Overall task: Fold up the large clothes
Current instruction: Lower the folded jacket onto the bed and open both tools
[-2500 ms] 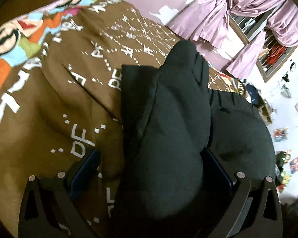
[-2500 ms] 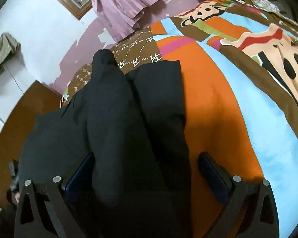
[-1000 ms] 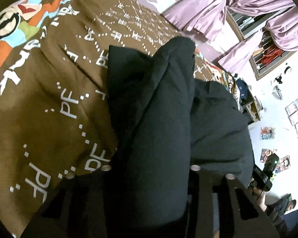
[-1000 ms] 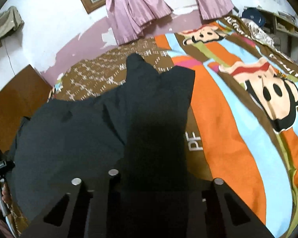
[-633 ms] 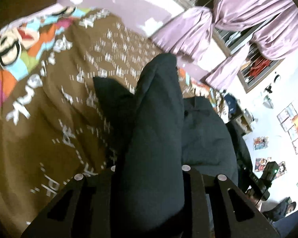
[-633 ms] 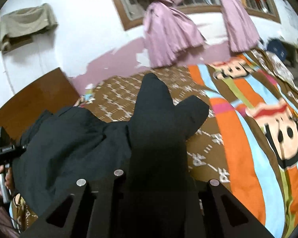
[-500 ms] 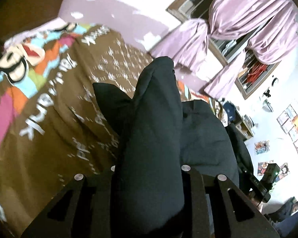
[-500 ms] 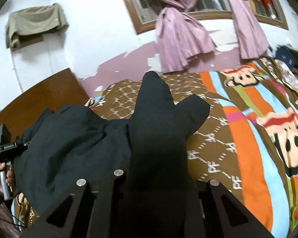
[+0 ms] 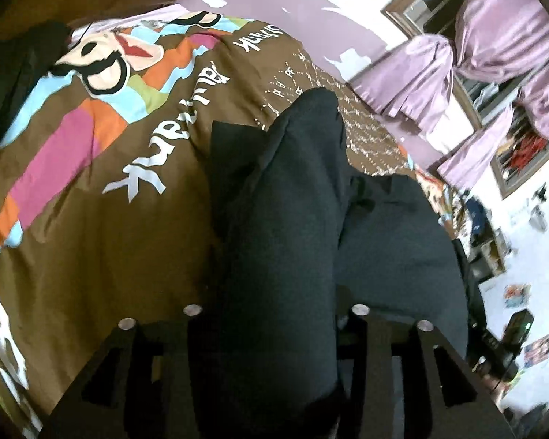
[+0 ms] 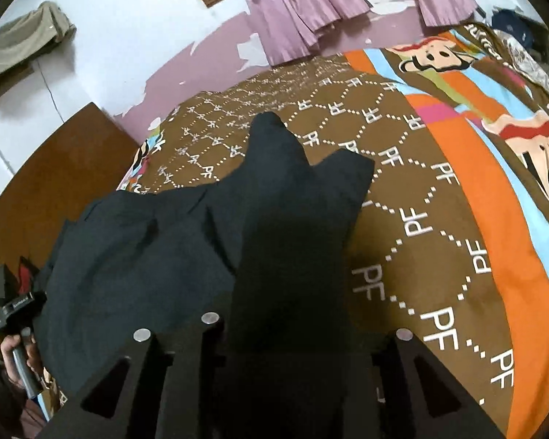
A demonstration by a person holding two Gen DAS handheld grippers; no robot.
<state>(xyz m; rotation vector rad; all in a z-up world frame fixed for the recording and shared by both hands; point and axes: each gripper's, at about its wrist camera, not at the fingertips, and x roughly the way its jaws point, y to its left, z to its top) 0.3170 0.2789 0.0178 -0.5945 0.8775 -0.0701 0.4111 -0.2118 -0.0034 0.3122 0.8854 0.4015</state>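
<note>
Above bedspread (image 10: pixel 439 219), fingers (image 9: pixel 197 333) pinching garment (image 9: pixel 282 237)

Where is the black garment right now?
In both wrist views the black garment lies on the brown patterned bedspread, one bunched edge clamped in the left gripper and another in the right gripper.

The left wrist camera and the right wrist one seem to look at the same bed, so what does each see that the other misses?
Only the left wrist view shows the posters on the white wall. Only the right wrist view shows the hand holding the left gripper's handle, and the olive cloth hanging on the wall. Both show the dark garment bunched between shut jaws, the cartoon bedspread and the purple curtains.
</note>
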